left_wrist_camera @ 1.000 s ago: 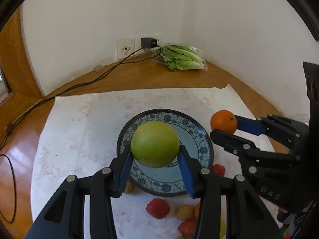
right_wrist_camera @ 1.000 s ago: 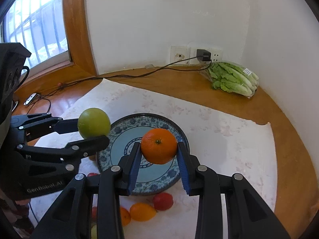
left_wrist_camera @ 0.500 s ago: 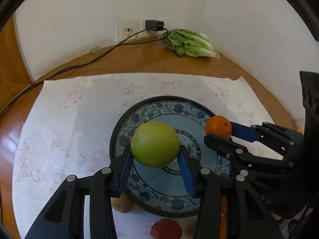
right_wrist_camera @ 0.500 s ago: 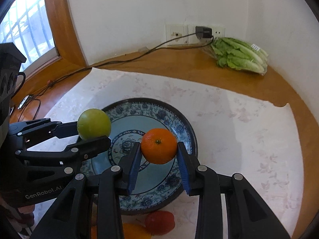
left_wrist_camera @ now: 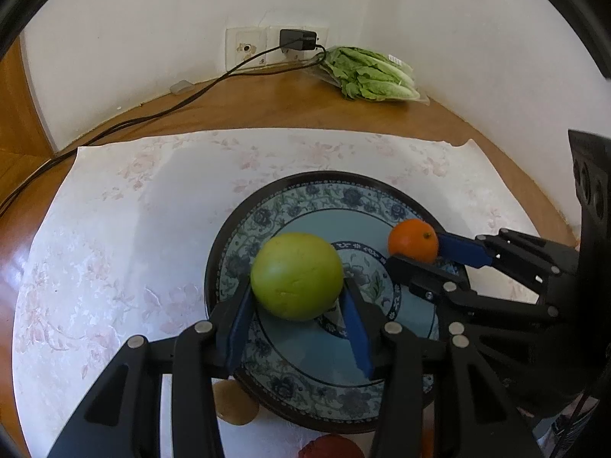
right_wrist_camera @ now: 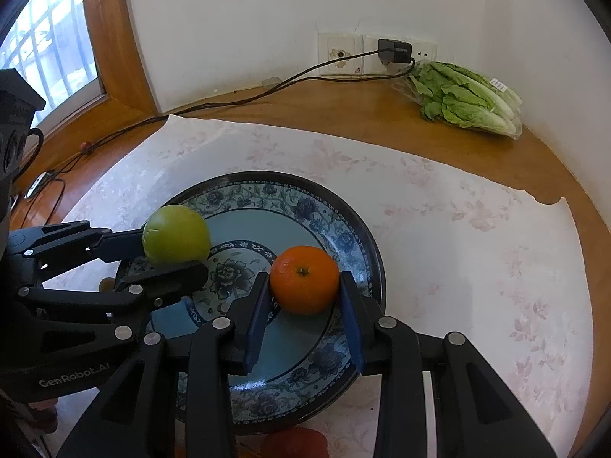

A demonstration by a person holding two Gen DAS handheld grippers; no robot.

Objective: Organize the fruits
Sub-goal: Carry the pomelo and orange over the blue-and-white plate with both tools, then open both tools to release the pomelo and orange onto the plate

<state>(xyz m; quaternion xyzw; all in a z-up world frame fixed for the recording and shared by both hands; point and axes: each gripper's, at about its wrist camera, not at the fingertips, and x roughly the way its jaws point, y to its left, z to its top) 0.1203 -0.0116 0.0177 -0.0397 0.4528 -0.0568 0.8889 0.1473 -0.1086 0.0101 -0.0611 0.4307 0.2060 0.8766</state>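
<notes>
Between the left jaws, green fruit (left_wrist_camera: 297,275) over plate (left_wrist_camera: 290,198)

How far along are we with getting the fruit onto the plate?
Nothing rests on the plate yet. In hand: left gripper holds the green fruit, right gripper the orange, both over it. Left: release both, then collect small fruits in front of the plate.

**Partly Hidden Around the Plate**

A red fruit (left_wrist_camera: 331,447) at 6 o'clock was cut off by the left wrist view's bottom edge. A tan fruit (left_wrist_camera: 233,404) at 7 o'clock sat half hidden behind the left gripper (left_wrist_camera: 297,337). The plate (right_wrist_camera: 324,206) had its near rim covered by the right gripper (right_wrist_camera: 303,334).
</notes>
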